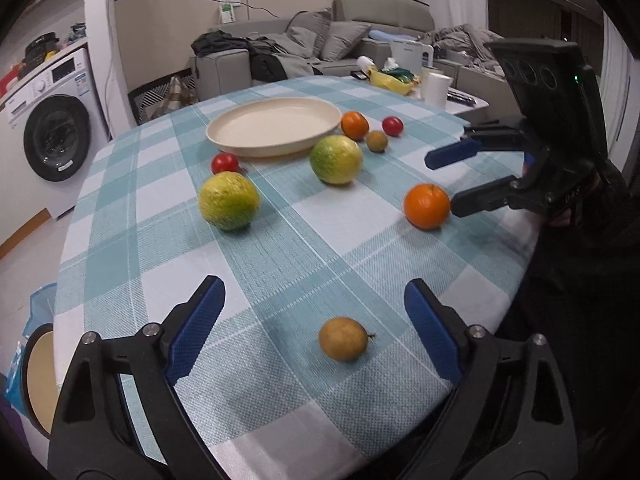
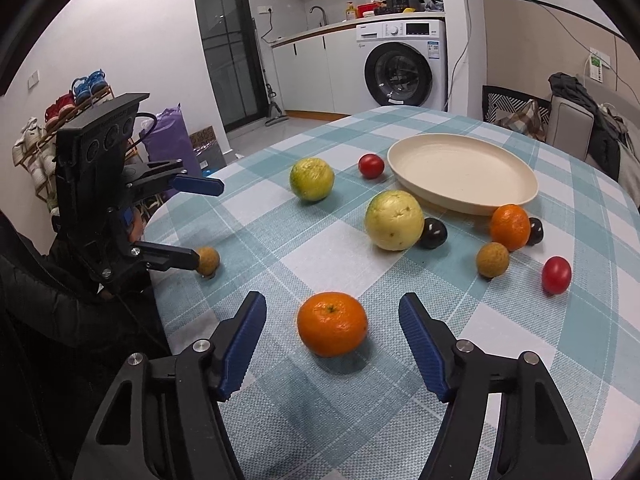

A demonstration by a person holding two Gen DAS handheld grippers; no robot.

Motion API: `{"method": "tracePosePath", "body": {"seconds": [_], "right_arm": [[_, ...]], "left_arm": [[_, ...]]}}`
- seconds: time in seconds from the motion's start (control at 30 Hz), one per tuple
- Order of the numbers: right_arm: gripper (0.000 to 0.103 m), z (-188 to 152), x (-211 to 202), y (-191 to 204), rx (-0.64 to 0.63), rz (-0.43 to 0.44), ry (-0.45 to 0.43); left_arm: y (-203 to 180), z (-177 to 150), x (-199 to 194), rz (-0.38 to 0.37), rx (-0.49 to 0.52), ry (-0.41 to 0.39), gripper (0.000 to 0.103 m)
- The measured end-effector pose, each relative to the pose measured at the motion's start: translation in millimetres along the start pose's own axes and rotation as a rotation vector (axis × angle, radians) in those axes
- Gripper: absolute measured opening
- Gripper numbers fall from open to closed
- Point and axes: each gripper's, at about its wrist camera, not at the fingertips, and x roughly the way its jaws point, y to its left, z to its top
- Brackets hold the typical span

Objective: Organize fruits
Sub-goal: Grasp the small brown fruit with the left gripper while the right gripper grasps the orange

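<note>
I am keeping the right hand-held gripper [image 2: 332,340] open astride the orange [image 2: 332,323] on the counter [image 2: 304,412], pads clear. I am holding the left hand-held gripper [image 1: 314,320] wide around the small brown fruit [image 1: 343,338]. Both look firm, round, liable to roll; I am targeting their widest girth.

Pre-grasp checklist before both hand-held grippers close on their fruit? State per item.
1. Orange centred between right hand-held gripper fingers: ok, pads not touching yet.
2. Small brown fruit between left hand-held gripper fingers: ok, slightly right of centre.
3. Both sets of jaws wider than their fruit: ok.
4. Plate empty and ready: ok.
5. Path from the orange to the plate: not ok, pale yellow fruit and dark fruit sit in line.
6. Fruit resting still on the tablecloth: cannot tell.
</note>
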Motion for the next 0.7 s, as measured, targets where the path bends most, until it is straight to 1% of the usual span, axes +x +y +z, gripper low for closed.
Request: {"method": "tracePosePath", "body": {"seconds": [0.13,0.2,0.33,0.53,0.7], "right_arm": [[0.072,-1,2,4,-0.015,0.003,0.011],[0.070,-1,4,4,-0.018,0.004,0.015],[0.059,-3,7,5,-0.022,0.009,0.033],[0.058,-4,7,7,-0.028,0.012,0.045],[0.058,-5,9,9,-0.033,0.009,0.054]], "left_arm": [[-2,-5,3,-0.042,0.013,0.020,0.087],[-2,-6,5,-0.055,0.017,0.031,0.081],[-2,-10,10,-0.060,0.033,0.066,0.072],[3,-14,13,-0.099,0.024,0.100,0.056],[0,-16,14,-0.122,0.041,0.109,0.029]]}}
